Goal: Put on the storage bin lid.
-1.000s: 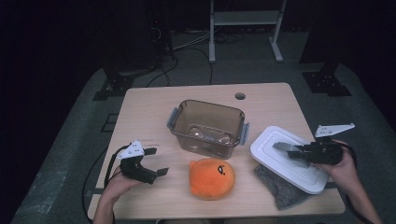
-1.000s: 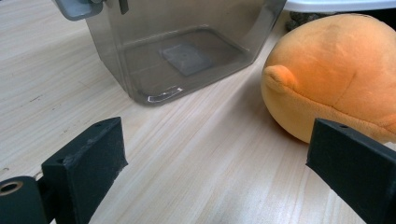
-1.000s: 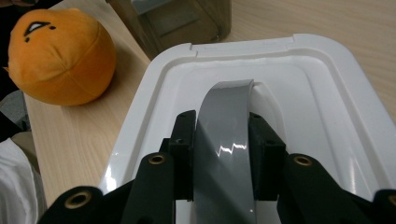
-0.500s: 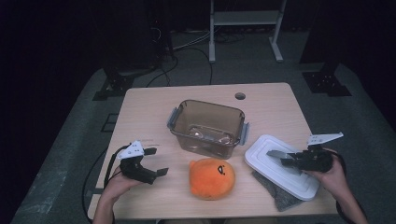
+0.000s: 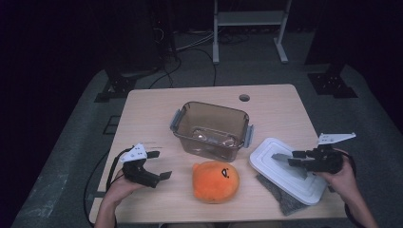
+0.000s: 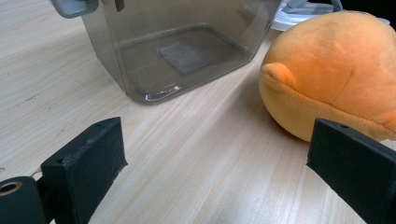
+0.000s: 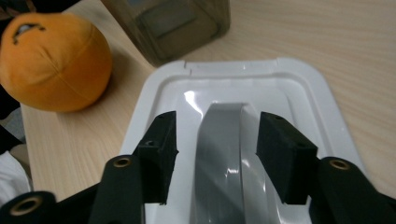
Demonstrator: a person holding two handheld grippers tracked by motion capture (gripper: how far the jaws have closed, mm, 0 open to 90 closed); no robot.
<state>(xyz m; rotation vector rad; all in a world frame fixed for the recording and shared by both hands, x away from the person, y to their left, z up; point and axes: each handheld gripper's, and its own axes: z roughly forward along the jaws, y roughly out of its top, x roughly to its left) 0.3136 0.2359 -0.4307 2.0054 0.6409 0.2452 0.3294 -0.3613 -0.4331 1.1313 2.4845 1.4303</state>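
right gripper (image 5: 298,159): jaws just opening, straddling grey handle (image 7: 224,154), letting go of white lid (image 5: 285,176)
left gripper (image 5: 157,165): sitting open, empty
meaning: lid placed beside container (image 5: 211,128)

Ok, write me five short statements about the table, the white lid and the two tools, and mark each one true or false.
1. The white lid lies flat on the table, to the right of the clear container. True.
2. The lid is clipped onto the container. False: the container stands open, with the lid beside it.
3. The right tool has its jaws on either side of the lid's grey handle, apart from it. True: they have just been opening, and gaps show on both sides.
4. The left tool grips the orange plush toy. False: its jaws stand wide open over bare wood, with the toy beyond them.
5. The plush toy sits inside the container. False: it lies on the table in front of it.
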